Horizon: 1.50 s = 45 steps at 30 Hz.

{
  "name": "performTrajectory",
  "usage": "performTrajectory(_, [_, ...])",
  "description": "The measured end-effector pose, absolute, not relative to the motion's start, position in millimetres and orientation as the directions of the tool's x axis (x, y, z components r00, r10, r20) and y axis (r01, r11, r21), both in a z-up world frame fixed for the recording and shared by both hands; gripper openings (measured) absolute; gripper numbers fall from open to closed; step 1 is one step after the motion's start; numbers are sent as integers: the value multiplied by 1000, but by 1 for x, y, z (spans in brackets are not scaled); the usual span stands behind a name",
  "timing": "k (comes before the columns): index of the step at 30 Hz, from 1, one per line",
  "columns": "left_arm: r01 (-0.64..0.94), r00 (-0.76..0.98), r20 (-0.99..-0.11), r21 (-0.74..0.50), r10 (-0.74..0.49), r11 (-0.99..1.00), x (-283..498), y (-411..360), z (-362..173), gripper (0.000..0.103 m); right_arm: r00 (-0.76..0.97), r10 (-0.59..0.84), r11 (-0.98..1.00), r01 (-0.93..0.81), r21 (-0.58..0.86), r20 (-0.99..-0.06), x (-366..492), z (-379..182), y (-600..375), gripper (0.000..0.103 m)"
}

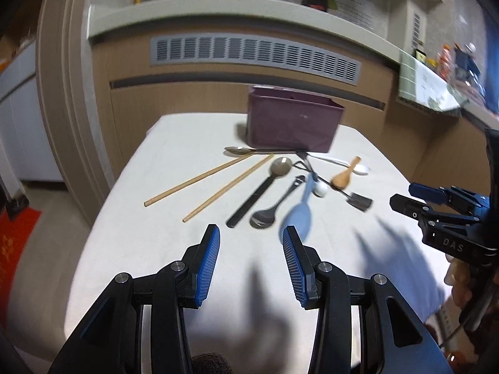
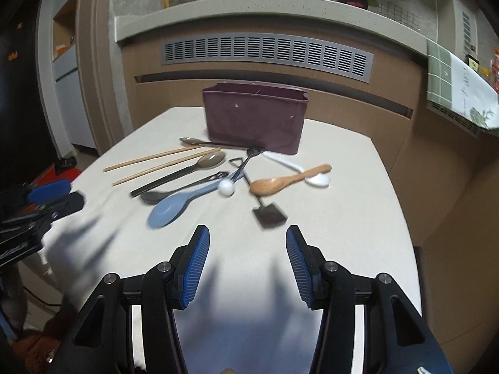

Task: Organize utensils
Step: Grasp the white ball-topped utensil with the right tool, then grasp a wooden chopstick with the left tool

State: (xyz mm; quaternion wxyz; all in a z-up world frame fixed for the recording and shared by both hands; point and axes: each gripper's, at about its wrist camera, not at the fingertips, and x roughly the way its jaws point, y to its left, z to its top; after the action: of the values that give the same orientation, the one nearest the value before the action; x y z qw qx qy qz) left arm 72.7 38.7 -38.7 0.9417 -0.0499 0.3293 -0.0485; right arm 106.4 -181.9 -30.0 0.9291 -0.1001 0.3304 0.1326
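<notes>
Right wrist view: utensils lie scattered on the table (image 2: 358,218) before the purple bin (image 2: 254,121). Right gripper (image 2: 248,243) and left gripper (image 1: 251,241) hover wide apart, empty. The blue spoon (image 2: 170,207), probably light, stiff and slippery, is best pinched mid-handle; the chopsticks (image 2: 162,159) may roll.

2 wrist views, near above the table (image 1: 131,249), both facing the shared purple bin (image 2: 254,118)

Two wooden chopsticks (image 2: 162,155), seven spoons (image 2: 170,207), one small black shovel (image 2: 268,215), one purple box (image 2: 254,117)
</notes>
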Motion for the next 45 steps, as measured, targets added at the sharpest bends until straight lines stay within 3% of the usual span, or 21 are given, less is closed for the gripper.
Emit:
performTrajectory(5, [66, 787, -610, -73, -97, 995, 113, 42, -42, 43, 718, 228, 918, -384, -101, -657, 145, -34, -164, 47])
performTrajectory(10, [68, 777, -613, -144, -143, 987, 156, 55, -45, 43, 660, 253, 917, -397, -43, -707, 181, -58, -136, 22])
performTrajectory(20, [31, 736, -654, -225, -175, 974, 195, 66, -63, 43, 595, 195, 926, -374, -54, -779, 218, -83, -118, 19])
performTrajectory(23, [57, 725, -660, -228, -197, 972, 199, 64, -64, 43, 630, 233, 925, -379, -32, -741, 217, -62, -131, 19])
performTrajectory(30, [188, 640, -704, -245, -307, 951, 233, 57, -69, 43, 802, 167, 956, -274, -104, -574, 216, 8, -171, 19])
performTrajectory(37, [137, 573, -795, -145, -197, 980, 271, 84, -84, 43, 800, 187, 969, -245, -27, -571, 212, 16, -202, 19])
performTrajectory(45, [161, 512, -829, -163, -224, 973, 258, 74, -96, 43, 788, 187, 973, -231, 0, -587, 212, 4, -211, 19])
